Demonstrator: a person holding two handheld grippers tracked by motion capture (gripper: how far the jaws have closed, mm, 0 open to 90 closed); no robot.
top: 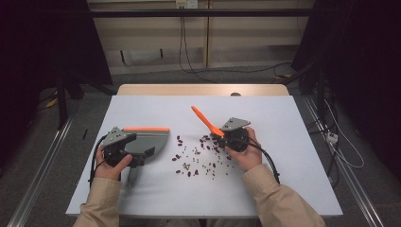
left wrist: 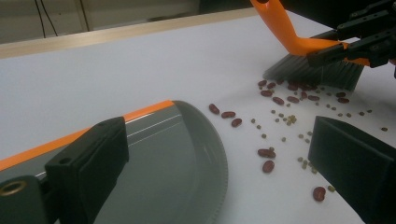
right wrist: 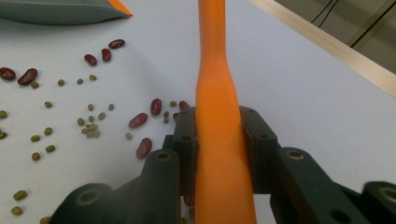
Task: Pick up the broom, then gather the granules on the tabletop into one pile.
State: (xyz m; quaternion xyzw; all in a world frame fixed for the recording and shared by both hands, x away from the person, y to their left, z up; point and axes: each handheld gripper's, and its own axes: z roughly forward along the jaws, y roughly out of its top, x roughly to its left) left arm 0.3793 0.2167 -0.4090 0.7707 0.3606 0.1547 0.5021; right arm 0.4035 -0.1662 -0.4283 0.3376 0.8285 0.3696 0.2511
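A grey dustpan (top: 153, 138) with an orange edge lies on the white table at the left. My left gripper (top: 142, 147) hovers over it, its jaws wide apart. In the left gripper view the dustpan (left wrist: 177, 154) sits under the left jaw, and the right jaw stands over bare table. At the centre right, my right gripper (top: 228, 137) is shut on the orange handle of a small brush (top: 203, 118). The handle (right wrist: 215, 74) runs up between the jaws of my right gripper (right wrist: 217, 122). The brush's grey bristles (left wrist: 313, 70) touch the table beside scattered red and green beans (top: 198, 158).
The beans (left wrist: 280, 100) spread between the dustpan's lip and the brush, some near the right gripper (right wrist: 88, 121). The white tabletop (top: 156, 198) ends in a wooden strip (top: 203, 90) at the far side. Cables lie on the floor beyond and at the right.
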